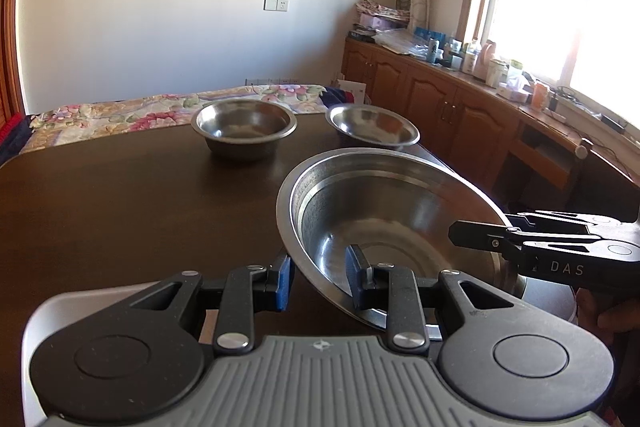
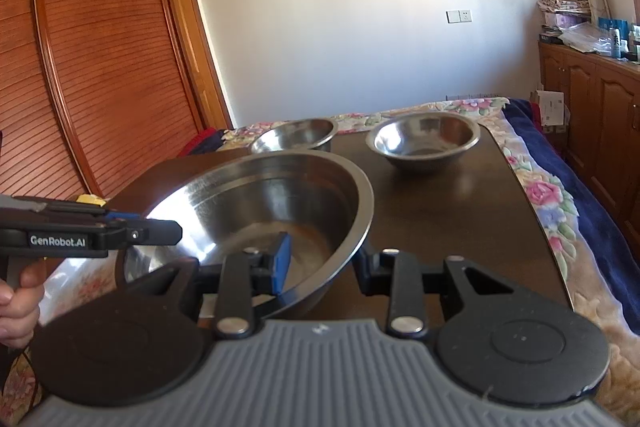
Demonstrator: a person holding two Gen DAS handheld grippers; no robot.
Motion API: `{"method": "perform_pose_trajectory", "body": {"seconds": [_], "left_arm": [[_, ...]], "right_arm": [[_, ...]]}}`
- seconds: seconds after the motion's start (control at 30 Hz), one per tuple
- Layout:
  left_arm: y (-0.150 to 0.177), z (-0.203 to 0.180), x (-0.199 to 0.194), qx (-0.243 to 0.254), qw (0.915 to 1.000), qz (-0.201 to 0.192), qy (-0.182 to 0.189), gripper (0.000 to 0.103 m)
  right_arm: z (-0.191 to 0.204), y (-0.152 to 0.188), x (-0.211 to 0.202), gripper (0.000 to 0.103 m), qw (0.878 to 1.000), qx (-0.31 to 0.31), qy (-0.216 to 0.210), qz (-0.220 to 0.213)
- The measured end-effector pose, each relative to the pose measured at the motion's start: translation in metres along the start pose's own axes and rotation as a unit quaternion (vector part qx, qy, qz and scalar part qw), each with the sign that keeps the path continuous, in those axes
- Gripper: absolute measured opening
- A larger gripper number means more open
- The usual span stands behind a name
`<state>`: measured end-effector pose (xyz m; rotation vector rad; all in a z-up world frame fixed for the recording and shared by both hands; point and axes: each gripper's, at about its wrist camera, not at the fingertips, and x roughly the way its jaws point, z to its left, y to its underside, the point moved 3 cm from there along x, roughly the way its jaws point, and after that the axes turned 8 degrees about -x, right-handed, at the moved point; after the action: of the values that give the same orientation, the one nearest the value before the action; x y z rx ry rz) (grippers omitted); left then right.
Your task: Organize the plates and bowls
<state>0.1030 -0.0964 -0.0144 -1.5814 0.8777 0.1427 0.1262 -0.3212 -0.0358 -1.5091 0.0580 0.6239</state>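
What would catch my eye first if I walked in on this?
Probably the big steel bowl, tilted above the dark table and held by its rim from both sides: the left gripper on one edge, the right gripper on the opposite one. Behind it, two smaller steel bowls sit side by side at the table's far edge.

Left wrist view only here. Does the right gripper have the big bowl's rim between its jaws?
Observer: Yes. The right gripper straddles the big bowl rim, with the blue pad inside and the other finger outside.
Operator: What's off to my left?
Observer: A slatted wooden wardrobe, beyond the table.
Operator: And past the table's right edge?
Observer: A floral blanket runs along it.
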Motion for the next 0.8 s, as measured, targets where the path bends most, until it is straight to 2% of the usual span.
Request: {"method": "perform_pose_trajectory", "body": {"seconds": [0.3, 0.8], "left_arm": [[0.018, -0.001, -0.013, -0.004, 1.0, 0.003, 0.003, 0.031], [0.029, 0.001, -0.022, -0.008, 0.9999, 0.007, 0.001, 0.031]], "right_arm": [[0.009, 0.011, -0.014, 0.035, 1.0, -0.001, 0.003, 0.007], [0.019, 0.02, -0.022, 0.036, 1.0, -0.005, 0.004, 0.012]]}}
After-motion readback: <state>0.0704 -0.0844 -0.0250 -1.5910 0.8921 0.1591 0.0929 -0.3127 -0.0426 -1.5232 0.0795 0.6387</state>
